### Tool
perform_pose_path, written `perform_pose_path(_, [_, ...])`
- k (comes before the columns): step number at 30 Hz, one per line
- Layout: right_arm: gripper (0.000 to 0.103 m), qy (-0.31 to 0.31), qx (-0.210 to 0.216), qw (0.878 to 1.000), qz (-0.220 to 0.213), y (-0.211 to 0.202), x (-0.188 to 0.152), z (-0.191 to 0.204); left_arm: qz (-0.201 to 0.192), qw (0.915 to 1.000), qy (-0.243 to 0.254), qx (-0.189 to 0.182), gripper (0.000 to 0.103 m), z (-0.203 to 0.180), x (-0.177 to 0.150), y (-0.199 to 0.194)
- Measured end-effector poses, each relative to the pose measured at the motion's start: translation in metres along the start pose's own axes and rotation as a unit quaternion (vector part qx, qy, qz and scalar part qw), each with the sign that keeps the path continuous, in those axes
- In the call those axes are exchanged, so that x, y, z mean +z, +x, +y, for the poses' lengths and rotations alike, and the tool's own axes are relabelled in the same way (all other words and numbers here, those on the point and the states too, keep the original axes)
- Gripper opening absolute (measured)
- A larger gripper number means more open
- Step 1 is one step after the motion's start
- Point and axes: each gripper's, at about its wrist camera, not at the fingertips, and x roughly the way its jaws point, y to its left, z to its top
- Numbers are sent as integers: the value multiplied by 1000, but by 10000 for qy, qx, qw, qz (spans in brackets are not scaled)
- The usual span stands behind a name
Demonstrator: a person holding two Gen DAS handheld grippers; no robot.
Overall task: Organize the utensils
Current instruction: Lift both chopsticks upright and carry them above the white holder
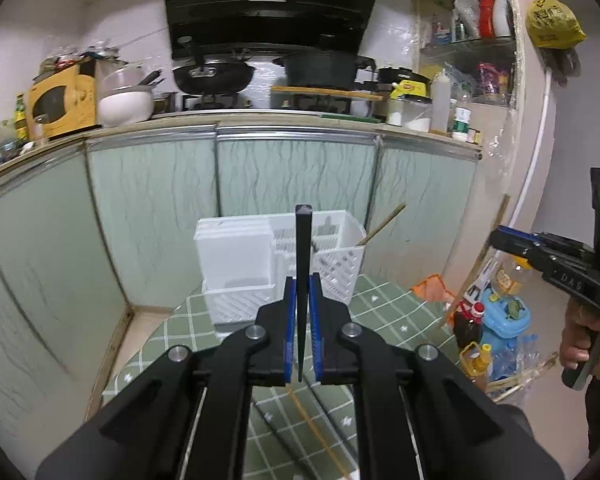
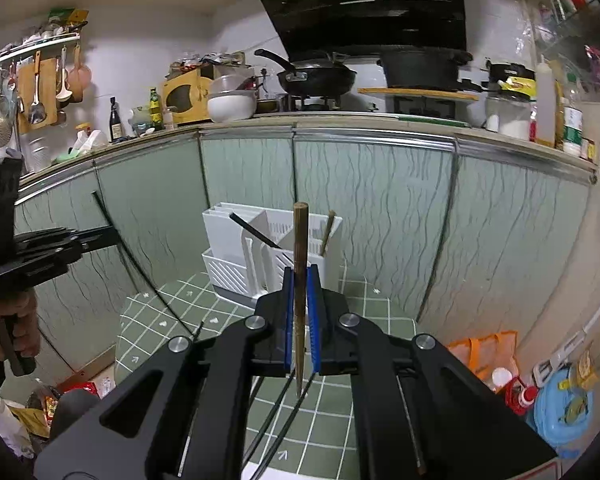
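black chopstick point(image 1: 302, 276) upright between left fingers point(image 1: 288, 312) | brown chopstick point(image 2: 299, 280) between right fingers point(image 2: 289, 312)

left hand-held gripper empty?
No, the left hand-held gripper is shut on a black chopstick standing upright between its blue pads.

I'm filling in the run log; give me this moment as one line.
left hand-held gripper: shut on black chopstick | right hand-held gripper: shut on wooden chopstick | white utensil holder: ahead on table
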Motion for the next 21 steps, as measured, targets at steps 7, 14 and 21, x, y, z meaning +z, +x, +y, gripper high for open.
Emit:
perform_pose_path(7, [6,-140,229,9995,186,21,32,-3,62,9996,122,-235,8,-15,31,24])
perform_pose_path(14, [6,-287,393,9984,287,38,69,-5,189,9985,190,-471,8,-20,62,47])
perform_pose_path(21, [6,-266,547,9980,164,51,120,-16,147,9982,4,-576,8,-10,107,67])
